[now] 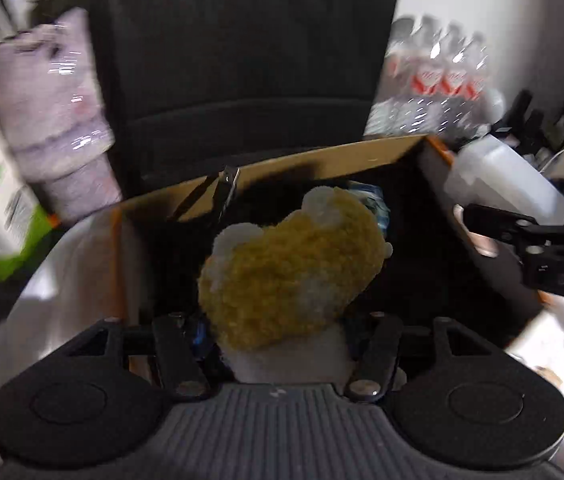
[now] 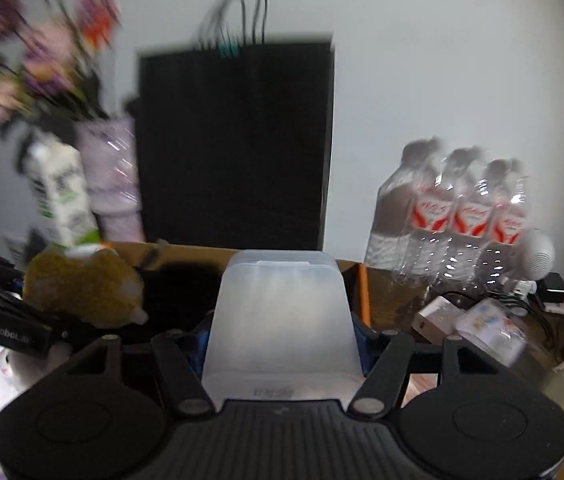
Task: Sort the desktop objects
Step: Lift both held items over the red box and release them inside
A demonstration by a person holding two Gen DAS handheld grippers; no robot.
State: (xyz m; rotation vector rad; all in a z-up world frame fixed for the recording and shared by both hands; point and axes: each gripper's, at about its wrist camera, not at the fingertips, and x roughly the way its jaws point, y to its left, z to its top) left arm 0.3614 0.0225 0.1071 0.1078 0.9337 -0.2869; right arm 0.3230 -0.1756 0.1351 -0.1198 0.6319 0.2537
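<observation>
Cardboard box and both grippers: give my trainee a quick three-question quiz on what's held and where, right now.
1. True or false: the left gripper holds a yellow plush toy over the open cardboard box.
2. Multiple choice: the right gripper grips a) a milk carton, b) a translucent white plastic container, c) a water bottle.
3. Fill in: behind the box, against the wall, stands a tall black ____ with cord handles.

Key: 1 true. 2 b. 3 paper bag.
</observation>
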